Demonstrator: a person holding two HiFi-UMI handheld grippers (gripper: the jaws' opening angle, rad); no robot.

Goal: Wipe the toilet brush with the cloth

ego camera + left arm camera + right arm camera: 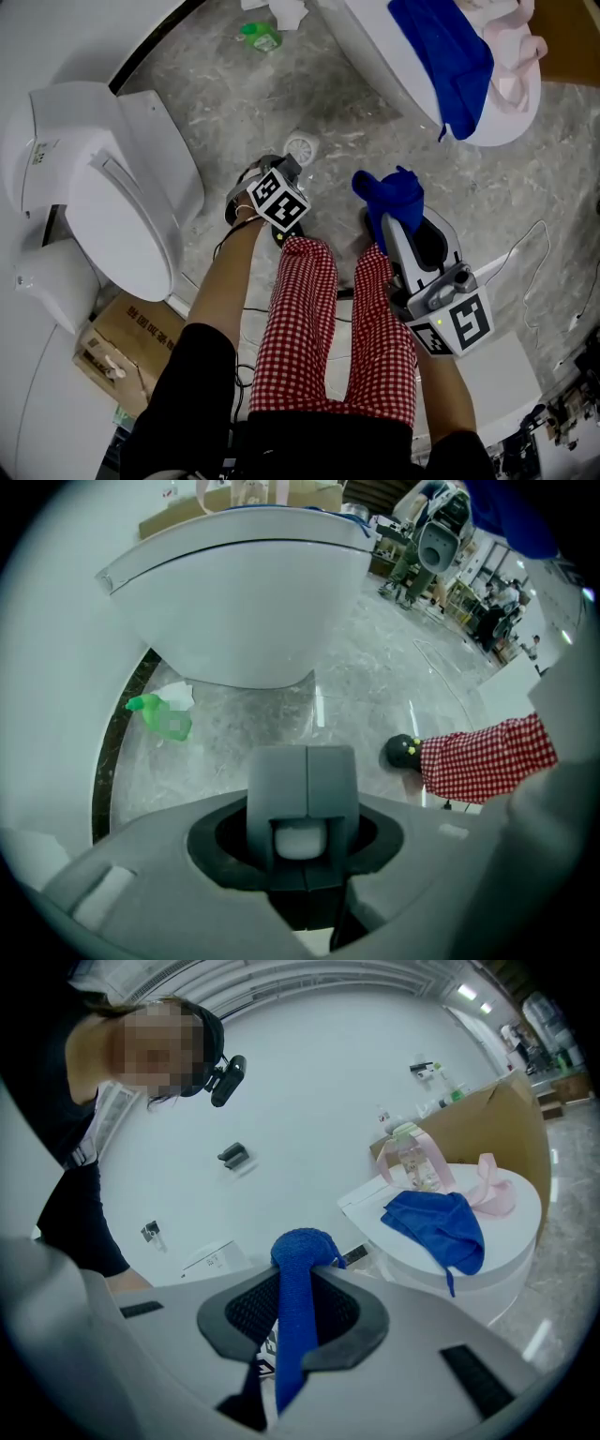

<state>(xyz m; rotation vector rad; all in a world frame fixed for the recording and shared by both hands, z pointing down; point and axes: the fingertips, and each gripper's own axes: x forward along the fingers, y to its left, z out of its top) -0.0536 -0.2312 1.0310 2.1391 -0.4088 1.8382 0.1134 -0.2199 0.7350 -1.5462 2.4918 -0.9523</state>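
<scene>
Nearest, the right gripper (385, 225) is clamped on a blue cloth (298, 1309), whose lower end is lost between the jaws. To its left, the left gripper (307, 763) points downward, jaws closed round the white top of the toilet brush (300, 840). The rest of the brush is hidden beneath. Farther off, a green bottle (260, 36) lies on the floor (375, 131).

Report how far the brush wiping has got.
Done: the right gripper holds the blue cloth. In hand: the left gripper points down, jaws closed round a white rounded piece, probably the brush handle. Left: no brush head shows and the cloth is held apart from that piece, so wiping has not begun.
</scene>
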